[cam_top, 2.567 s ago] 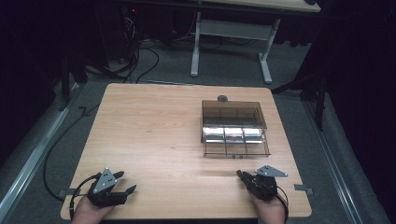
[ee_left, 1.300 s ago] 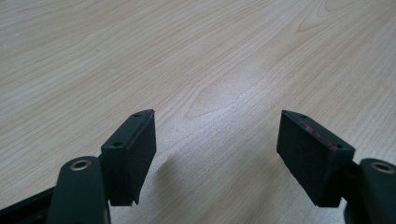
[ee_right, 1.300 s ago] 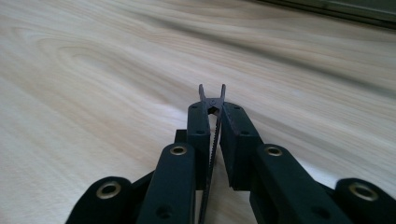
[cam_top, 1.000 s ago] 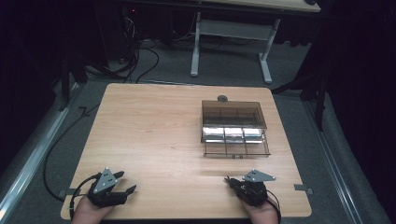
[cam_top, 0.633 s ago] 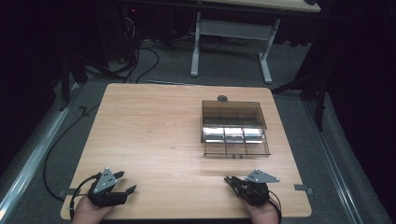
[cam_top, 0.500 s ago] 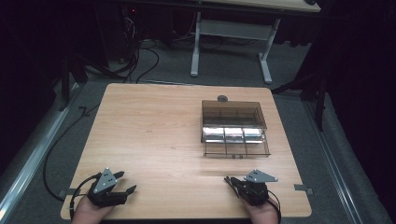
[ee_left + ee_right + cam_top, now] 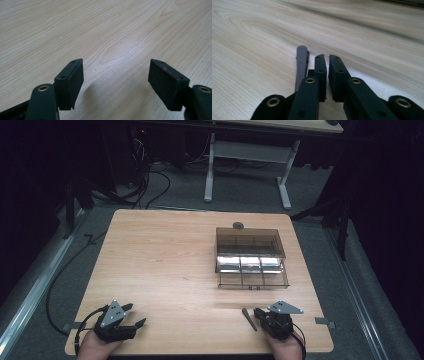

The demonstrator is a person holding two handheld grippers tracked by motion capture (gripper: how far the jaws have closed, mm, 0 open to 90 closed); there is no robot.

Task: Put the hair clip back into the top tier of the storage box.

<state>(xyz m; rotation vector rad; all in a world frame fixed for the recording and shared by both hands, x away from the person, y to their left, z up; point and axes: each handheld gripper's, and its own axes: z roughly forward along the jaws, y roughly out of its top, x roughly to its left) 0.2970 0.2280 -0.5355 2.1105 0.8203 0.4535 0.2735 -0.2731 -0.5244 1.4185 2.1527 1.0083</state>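
Grey ridged plastic stick (image 7: 247, 319) lies flat on light wooden surface (image 7: 170, 265) near its front edge, just beside right tongs (image 7: 258, 313), outside their jaws and seemingly untouched in the right gripper view (image 7: 301, 65). Right tongs (image 7: 327, 60) nearly closed, jaws just reopened slightly, nothing between them. Left tongs (image 7: 134, 315) wide and empty (image 7: 116, 71), resting well apart. Step in hand, likely: lining up for pickup. Next: widen the jaws, shift sideways to straddle the stick, then close. Clear brown compartment box (image 7: 250, 256) farther back.

Light wood table (image 7: 165, 265), brown clear compartment box (image 7: 250, 255), grey peg (image 7: 248, 319)
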